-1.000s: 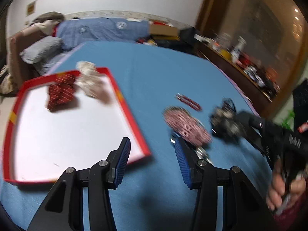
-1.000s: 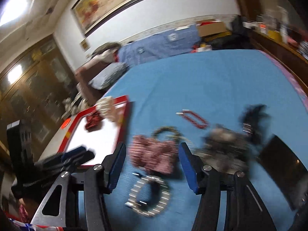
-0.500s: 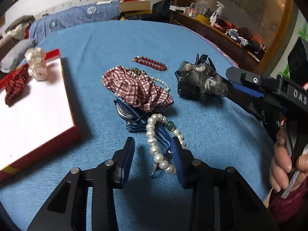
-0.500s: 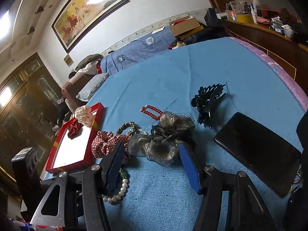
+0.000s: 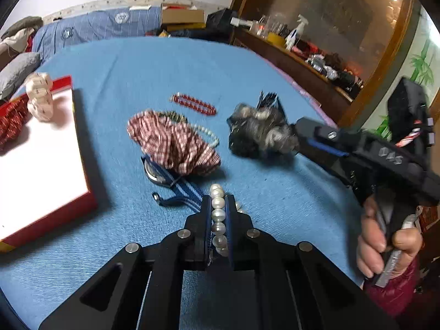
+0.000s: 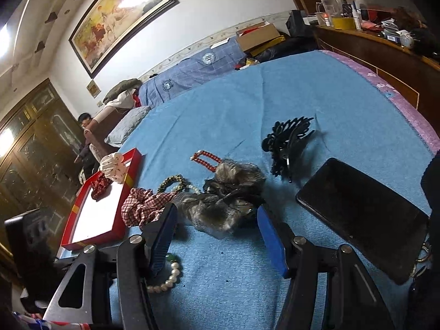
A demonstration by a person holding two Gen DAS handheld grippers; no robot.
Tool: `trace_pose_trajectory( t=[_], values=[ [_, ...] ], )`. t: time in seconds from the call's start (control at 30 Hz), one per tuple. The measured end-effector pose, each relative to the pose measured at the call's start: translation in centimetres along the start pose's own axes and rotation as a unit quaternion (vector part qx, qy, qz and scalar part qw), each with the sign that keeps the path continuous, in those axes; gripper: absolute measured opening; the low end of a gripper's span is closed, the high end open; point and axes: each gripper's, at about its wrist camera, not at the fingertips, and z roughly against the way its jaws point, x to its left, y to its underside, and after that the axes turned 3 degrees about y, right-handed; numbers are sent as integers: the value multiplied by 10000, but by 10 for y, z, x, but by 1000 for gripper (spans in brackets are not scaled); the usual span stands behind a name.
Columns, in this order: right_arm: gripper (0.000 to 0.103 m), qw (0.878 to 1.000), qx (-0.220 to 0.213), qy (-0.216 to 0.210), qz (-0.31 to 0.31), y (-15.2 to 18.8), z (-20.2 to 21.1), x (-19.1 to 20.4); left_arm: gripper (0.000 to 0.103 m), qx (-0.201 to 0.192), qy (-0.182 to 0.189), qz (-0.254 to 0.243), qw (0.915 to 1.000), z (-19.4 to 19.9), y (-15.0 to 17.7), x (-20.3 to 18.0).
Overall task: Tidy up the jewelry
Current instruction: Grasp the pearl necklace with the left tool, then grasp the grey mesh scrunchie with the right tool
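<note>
My left gripper (image 5: 218,202) is shut on a white pearl bracelet (image 5: 218,221) lying on the blue cloth; the bracelet also shows in the right wrist view (image 6: 167,277). My right gripper (image 6: 217,217) is open, its fingers either side of a grey furry scrunchie (image 6: 220,209), which also shows in the left wrist view (image 5: 264,134). A red-rimmed white tray (image 5: 41,165) at the left holds a red scrunchie (image 5: 8,121) and a cream hair claw (image 5: 40,100). A plaid scrunchie (image 5: 173,143) lies beside the tray.
A blue-strapped watch (image 5: 176,184), a red bead bracelet (image 5: 194,104), a braided band (image 6: 173,181), a black hair claw (image 6: 288,140) and a black phone (image 6: 363,214) lie on the cloth. A wooden sideboard (image 6: 385,52) runs along the right.
My left gripper moved forward over the pearl bracelet and closed on it. My right gripper came closer around the grey scrunchie and stayed open.
</note>
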Motion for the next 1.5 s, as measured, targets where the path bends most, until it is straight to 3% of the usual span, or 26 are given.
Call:
trace_pose_trajectory(
  t=[0.23,0.53,0.6,0.67,0.73,0.97,1.03,1.1,1.17,1.23,1.33,1.5],
  values=[
    [82,9995,148,245,164,-4,-12,11,9,-488,-2,-75,9988,37,-12,-5],
    [87,9949,402,693,618,-11,-54,30,9,-675,-382,-212,9968,43,-12,-4],
    [72,9923,463,863,755,-8,-61,32,9,-670,-429,-227,9966,41,-10,-4],
    [31,9911,469,888,878,-4,-64,33,9,-667,-451,-204,9965,39,-10,-3],
    [11,9907,439,923,895,-3,-65,30,9,-667,-466,-183,9965,38,-10,-1],
    [9,9903,-139,834,1104,-3,-41,39,9,-682,-574,-196,9958,36,-11,-1],
    [10,9903,-106,807,1124,-3,-40,40,9,-686,-564,-189,9959,36,-11,0],
    [19,9930,-124,670,961,-7,-34,36,9,-698,-554,-172,9959,37,-11,1],
    [47,9932,-315,695,882,-9,-26,32,9,-707,-532,-161,9959,38,-11,2],
    [60,9931,-381,639,904,-12,-24,35,9,-706,-526,-167,9960,39,-11,2],
    [65,9899,-352,687,1186,-17,-27,48,9,-713,-500,-144,9961,40,-11,4],
    [68,9698,-41,1070,2193,-27,-63,79,9,-730,-485,-93,9961,44,-12,9]
  ],
)
